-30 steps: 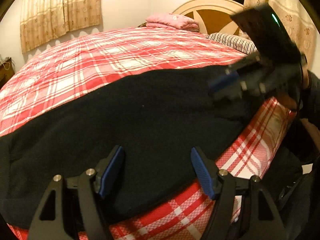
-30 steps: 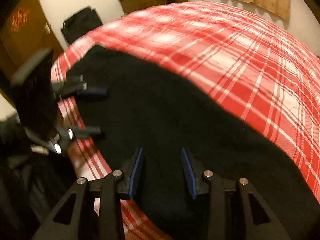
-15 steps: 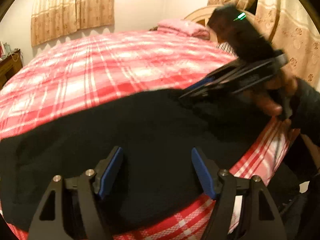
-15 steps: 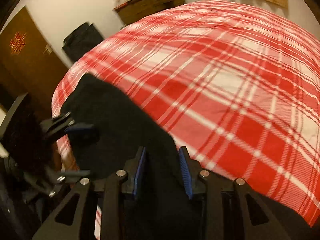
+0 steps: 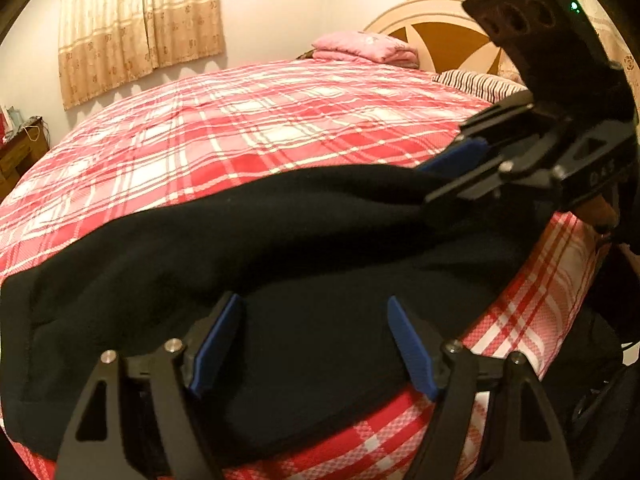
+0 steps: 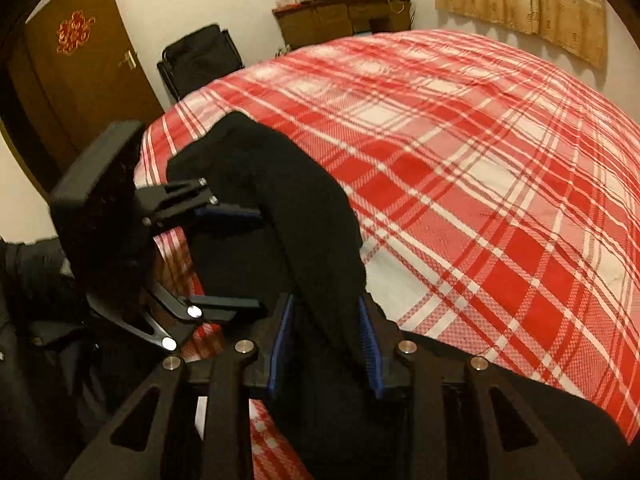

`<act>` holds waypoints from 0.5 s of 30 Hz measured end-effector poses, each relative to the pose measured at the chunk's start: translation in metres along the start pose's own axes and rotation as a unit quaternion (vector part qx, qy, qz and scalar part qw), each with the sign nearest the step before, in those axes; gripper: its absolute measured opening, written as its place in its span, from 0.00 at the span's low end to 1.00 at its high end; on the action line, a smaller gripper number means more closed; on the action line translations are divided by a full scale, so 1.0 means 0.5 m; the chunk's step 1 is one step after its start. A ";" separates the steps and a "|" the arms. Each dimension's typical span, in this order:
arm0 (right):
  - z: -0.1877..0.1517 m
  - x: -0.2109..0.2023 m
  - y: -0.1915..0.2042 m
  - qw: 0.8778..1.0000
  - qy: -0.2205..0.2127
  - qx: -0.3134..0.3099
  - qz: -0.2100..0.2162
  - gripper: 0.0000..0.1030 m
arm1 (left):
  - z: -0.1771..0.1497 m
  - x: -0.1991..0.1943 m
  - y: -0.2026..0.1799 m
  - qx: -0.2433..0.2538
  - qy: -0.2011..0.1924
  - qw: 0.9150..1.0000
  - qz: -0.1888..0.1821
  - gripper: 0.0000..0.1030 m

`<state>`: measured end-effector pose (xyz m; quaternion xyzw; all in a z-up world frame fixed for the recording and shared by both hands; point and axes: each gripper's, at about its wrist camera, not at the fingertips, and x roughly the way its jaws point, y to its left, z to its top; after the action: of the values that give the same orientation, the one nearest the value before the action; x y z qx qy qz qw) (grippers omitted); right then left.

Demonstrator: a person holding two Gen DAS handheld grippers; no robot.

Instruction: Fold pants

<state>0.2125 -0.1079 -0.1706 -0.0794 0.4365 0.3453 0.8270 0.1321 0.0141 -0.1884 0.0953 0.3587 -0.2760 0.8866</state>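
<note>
Pants [image 5: 304, 280], black and thick, are spread along the near edge of the bed, from nine o'clock to three o'clock in the left wrist view. The bed [image 5: 248, 128] is covered by a red and white plaid cover, and a pink folded blanket [image 5: 366, 48] is seen near the headboard [image 5: 436, 36] at one o'clock. A dark chair [image 6: 200, 60] and a brown door [image 6: 76, 80] are seen at eleven o'clock in the right wrist view. The right gripper [image 6: 326, 340] is clamped on a raised ridge of the black cloth, which is pinched between its blue pads [image 6: 368, 344] and lifted off the cover. The left gripper [image 5: 312, 340] is held above the flat cloth at six o'clock; its jaws are opening, wide apart, and nothing is pressed between its fingers [image 5: 216, 340]
</note>
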 end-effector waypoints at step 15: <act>0.012 -0.055 0.014 0.996 -0.023 0.026 0.076 0.31 | -0.004 0.000 -0.002 0.002 -0.005 1.000 0.000 0.77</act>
<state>0.2016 -0.1140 -0.1444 -0.0159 0.4312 0.3976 0.8098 0.1302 0.0139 -0.1899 0.0959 0.3534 -0.2772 0.8883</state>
